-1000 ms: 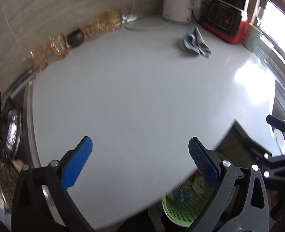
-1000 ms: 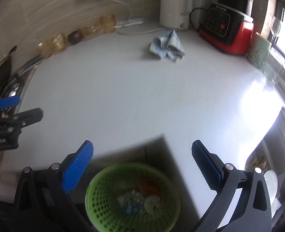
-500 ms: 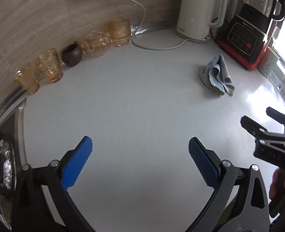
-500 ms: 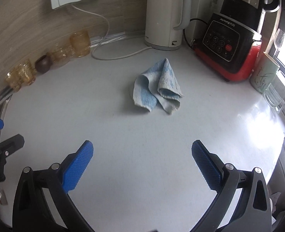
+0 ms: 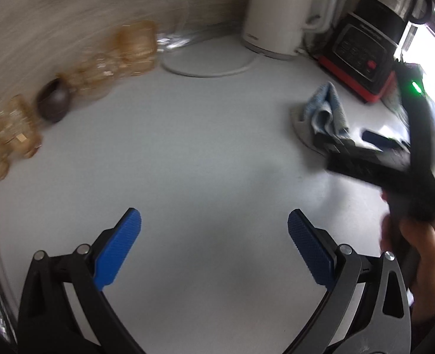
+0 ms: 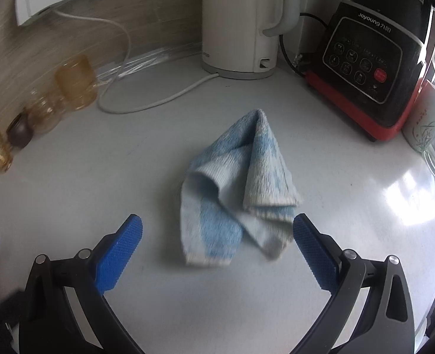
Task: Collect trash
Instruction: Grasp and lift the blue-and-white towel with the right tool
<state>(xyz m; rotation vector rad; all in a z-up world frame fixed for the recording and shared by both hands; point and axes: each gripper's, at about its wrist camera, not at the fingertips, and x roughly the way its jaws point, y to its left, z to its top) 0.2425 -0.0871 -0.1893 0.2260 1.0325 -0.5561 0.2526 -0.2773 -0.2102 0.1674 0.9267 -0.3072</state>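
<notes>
A crumpled blue and white cloth (image 6: 235,177) lies on the white counter (image 6: 158,183), and its near end sits between the fingertips of my right gripper (image 6: 217,230). That gripper is open and grips nothing. From the left wrist view the cloth (image 5: 326,112) is at the right, with my right gripper (image 5: 353,140) just beside it, held by a hand (image 5: 418,253). My left gripper (image 5: 214,230) is open over bare counter (image 5: 202,162), to the left of the cloth. No loose trash shows.
A white kettle (image 6: 241,20) with a looped cord (image 6: 146,106) and a black and red blender (image 6: 371,67) stand at the back. Amber glasses (image 6: 75,82) and a dark bowl (image 6: 19,132) line the left wall. A mug (image 6: 427,126) stands far right.
Both grippers have moved forward over the counter, away from the green basket below its edge. The right gripper has come up to the cloth. Both stayed open.
</notes>
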